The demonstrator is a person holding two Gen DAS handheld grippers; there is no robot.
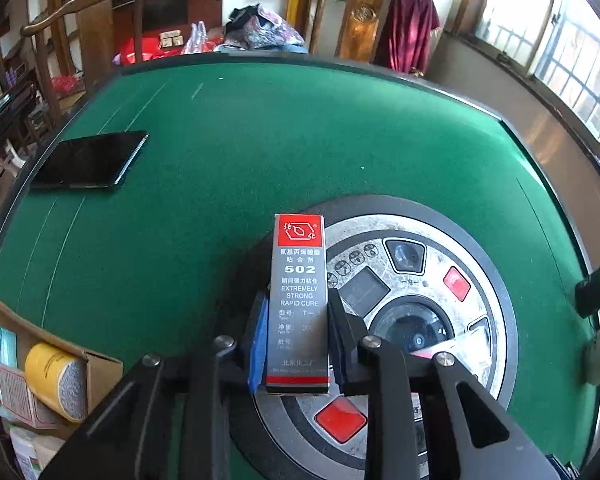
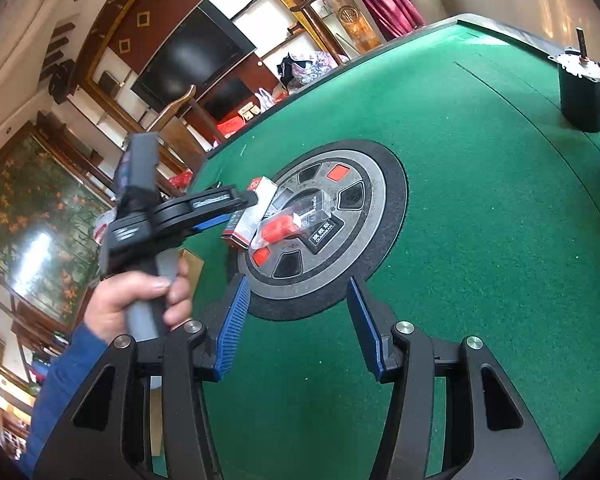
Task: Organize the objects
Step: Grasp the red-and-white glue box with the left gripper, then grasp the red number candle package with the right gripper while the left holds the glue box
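My left gripper (image 1: 298, 312) is shut on a grey and red 502 glue box (image 1: 300, 280) and holds it above the round control panel (image 1: 420, 292) in the middle of the green table. The right wrist view shows the same box (image 2: 252, 212) in the left gripper, beside a clear pack with red contents (image 2: 296, 220) lying on the panel (image 2: 364, 216). My right gripper (image 2: 296, 300) is open and empty, above the felt near the panel's front edge.
A cardboard box (image 1: 40, 380) with a yellow roll and other items sits at the table's near left. A black tablet (image 1: 88, 164) lies at the far left. A black motor (image 2: 582, 92) stands at the far right. Chairs surround the table.
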